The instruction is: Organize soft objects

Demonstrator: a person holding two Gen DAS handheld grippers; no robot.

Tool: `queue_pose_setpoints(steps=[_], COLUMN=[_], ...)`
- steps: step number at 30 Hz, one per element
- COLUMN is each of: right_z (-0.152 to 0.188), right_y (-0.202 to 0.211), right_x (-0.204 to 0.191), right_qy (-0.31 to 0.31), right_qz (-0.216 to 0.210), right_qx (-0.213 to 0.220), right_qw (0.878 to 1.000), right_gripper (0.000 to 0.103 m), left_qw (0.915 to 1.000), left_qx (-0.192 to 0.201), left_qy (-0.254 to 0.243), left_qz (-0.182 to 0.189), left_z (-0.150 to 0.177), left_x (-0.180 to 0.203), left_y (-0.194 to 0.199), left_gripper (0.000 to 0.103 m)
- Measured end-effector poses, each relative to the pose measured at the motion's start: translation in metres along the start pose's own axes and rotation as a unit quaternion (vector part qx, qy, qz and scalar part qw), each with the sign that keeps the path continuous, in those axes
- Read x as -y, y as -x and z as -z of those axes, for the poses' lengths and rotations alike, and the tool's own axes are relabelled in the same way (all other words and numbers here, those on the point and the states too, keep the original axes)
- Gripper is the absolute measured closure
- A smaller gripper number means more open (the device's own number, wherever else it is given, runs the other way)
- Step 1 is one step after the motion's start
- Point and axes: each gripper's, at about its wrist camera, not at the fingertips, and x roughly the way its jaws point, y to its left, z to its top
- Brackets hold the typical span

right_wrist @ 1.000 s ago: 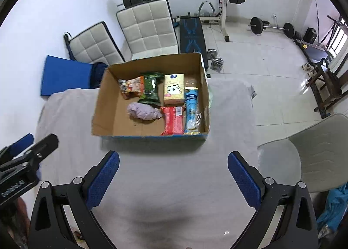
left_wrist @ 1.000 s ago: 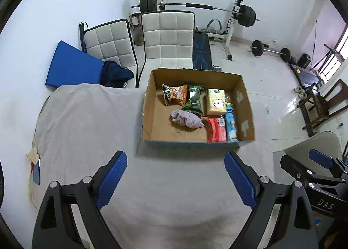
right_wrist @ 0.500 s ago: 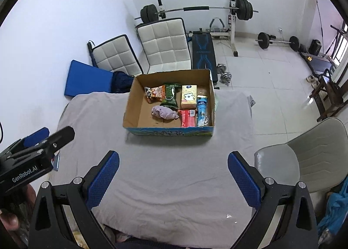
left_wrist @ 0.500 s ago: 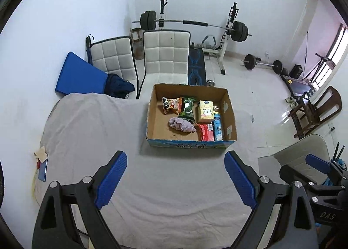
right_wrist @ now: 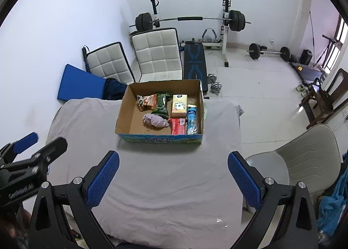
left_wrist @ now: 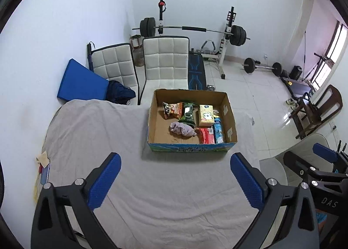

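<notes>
An open cardboard box (left_wrist: 191,150) stands on the grey-covered table (left_wrist: 97,140). Inside lie a crumpled purple cloth (left_wrist: 181,128), an orange snack bag (left_wrist: 173,110), a green pack (left_wrist: 188,114), a yellow tissue pack (left_wrist: 205,115), a red pack (left_wrist: 206,135) and a blue pack (left_wrist: 218,130). My left gripper (left_wrist: 174,175) hovers above the bare cloth on the near side of the box, its jaws opening with nothing between them. The right gripper (right_wrist: 174,173) hangs open beside it, also empty, facing the same box (right_wrist: 161,139) and purple cloth (right_wrist: 155,120).
Two white padded chairs (left_wrist: 165,62) and a blue mat (left_wrist: 80,83) stand behind the table. A barbell rack (left_wrist: 191,29) and loose weights (left_wrist: 261,67) fill the far floor. A grey chair (right_wrist: 304,166) sits at the table's right edge. Paper scraps (left_wrist: 43,157) lie at its left edge.
Both grippers have risen and drawn back from the box, so it looks smaller and farther away. Most of that happened early; the views have barely shifted since.
</notes>
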Motion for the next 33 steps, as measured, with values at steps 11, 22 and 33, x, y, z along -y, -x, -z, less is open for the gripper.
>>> queue_pose_setpoints(steps=[11, 22, 33], right_z=[-0.014, -0.019, -0.024], right_y=[-0.003, 0.001, 0.0], right_x=[-0.002, -0.003, -0.005], right_qy=[-0.002, 0.003, 0.008], right_qz=[0.018, 0.025, 0.028], right_qx=[0.018, 0.028, 0.034], right_qw=[1.0, 0.999, 0.999], right_gripper=[0.001, 0.001, 0.001], left_qw=[0.9998, 0.9998, 0.9996], left_qx=[0.014, 0.017, 0.019], left_qy=[0.007, 0.005, 0.01], left_qz=[-0.011, -0.013, -0.017], left_z=[-0.007, -0.013, -0.015], left_x=[-0.008, -0.01, -0.01], left_y=[-0.002, -0.002, 0.0], left_gripper=[0.0, 0.0, 0.0])
